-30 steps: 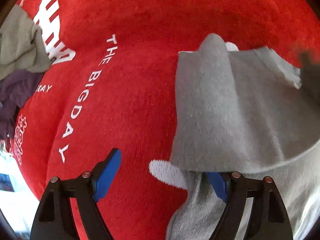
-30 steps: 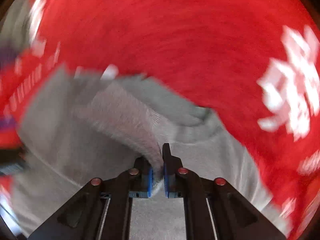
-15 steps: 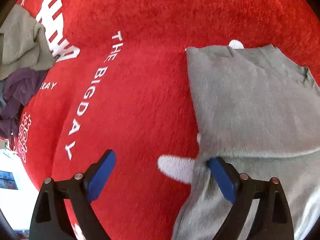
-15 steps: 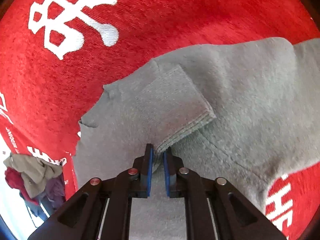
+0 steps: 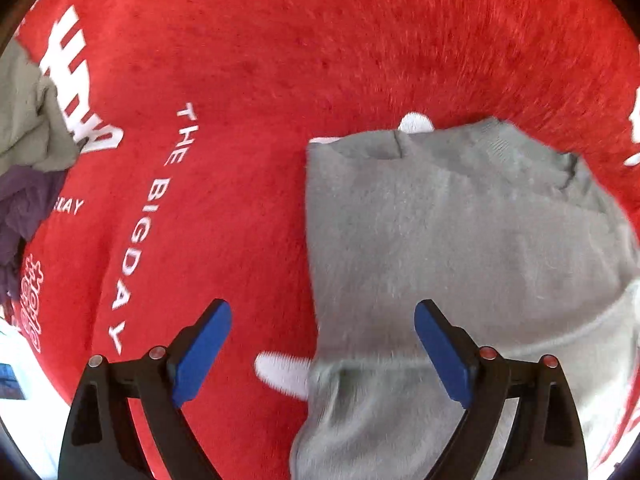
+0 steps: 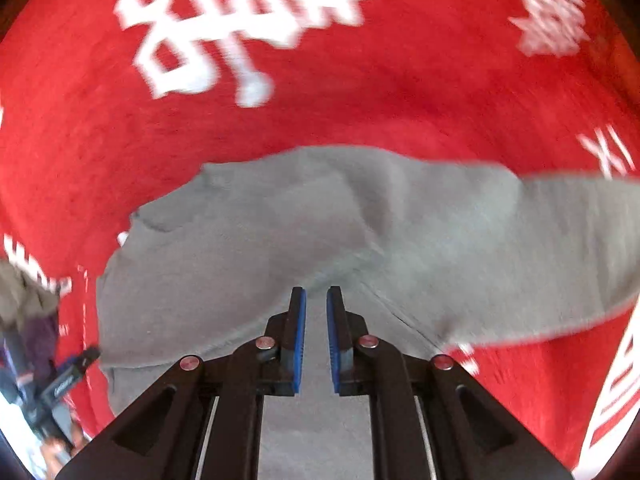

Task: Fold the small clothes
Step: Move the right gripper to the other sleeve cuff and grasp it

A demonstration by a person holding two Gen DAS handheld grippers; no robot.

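Spread on a red cloth (image 5: 320, 60) with white print, among it the words THE BIGDAY (image 5: 160, 220): a small grey garment (image 5: 460, 240), partly folded, one flap laid over the part nearer the camera. Straight left edge, running from far to near. At the far right corner, a notch in the fabric, perhaps the neckline, though hard to tell for sure.

Above the near left edge of that garment, the left tongs (image 5: 322, 308), pointing steeply down, set wide apart after just having been opening. Nothing clamped. Below the gap, the garment's edge, with the right finger (image 5: 440, 348) over grey fabric and the left one over bare red cloth. Impossible to say whether either finger touches the fabric.

In the right wrist view, the same grey garment (image 6: 280, 232) stretched across the red cloth (image 6: 360, 120), one long part reaching off to the right, a seam running diagonally near the middle. Over it, the right tongs (image 6: 316, 292), drawn together to a thin slit, nothing seen pinched between the blue pads, only grey fabric showing beyond the tips. Some motion blur here.

Far left, off the garment and well apart from it: a heap of other clothes (image 5: 24, 120), olive on top, dark purple beneath.
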